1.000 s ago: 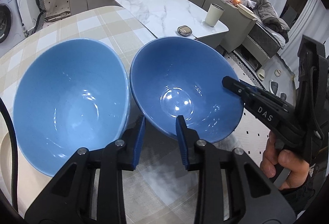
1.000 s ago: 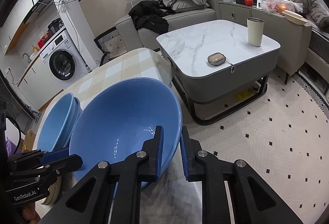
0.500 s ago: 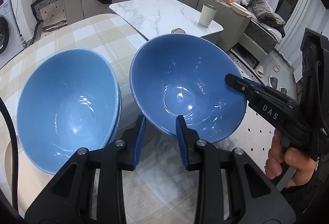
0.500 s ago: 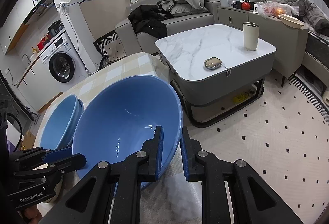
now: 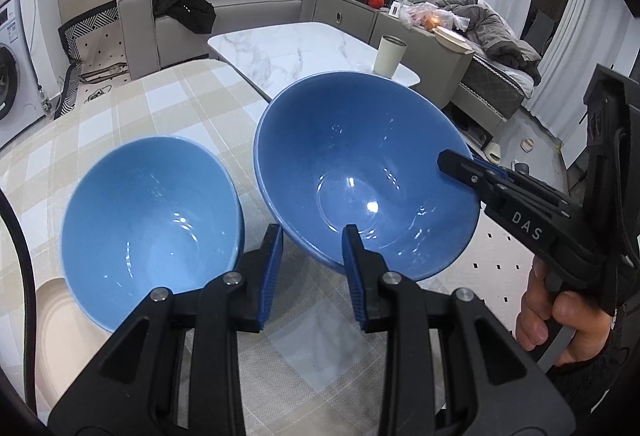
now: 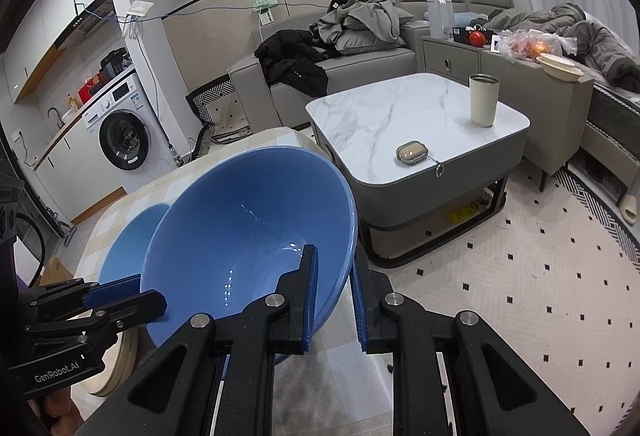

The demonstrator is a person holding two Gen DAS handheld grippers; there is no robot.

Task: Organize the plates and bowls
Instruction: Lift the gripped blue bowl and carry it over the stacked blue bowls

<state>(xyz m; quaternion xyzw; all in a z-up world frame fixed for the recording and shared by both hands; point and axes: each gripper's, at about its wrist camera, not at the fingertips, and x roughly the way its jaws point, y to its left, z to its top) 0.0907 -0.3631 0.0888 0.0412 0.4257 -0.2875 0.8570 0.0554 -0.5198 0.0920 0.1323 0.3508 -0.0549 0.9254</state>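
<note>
A dark blue bowl (image 5: pixel 360 172) hangs tilted above the checked table, held by its right rim in my right gripper (image 6: pixel 334 294), which is shut on the rim; the bowl also fills the right wrist view (image 6: pixel 248 236). A lighter blue bowl stack (image 5: pixel 148 220) sits on a cream plate (image 5: pixel 52 316) at the left. My left gripper (image 5: pixel 310 272) is open and empty, just below the gap between the two bowls, touching neither. It shows at the lower left of the right wrist view (image 6: pixel 120 296).
The checked tablecloth (image 5: pixel 160 104) covers the table; its edge runs close on the right. Beyond stand a marble coffee table (image 6: pixel 400 116) with a cup (image 6: pixel 484 100), a sofa with clothes (image 6: pixel 340 28) and a washing machine (image 6: pixel 124 132).
The right gripper has lifted the dark blue bowl up off the table. Both cameras have risen and drawn back, so the lighter bowl stack looks smaller.
</note>
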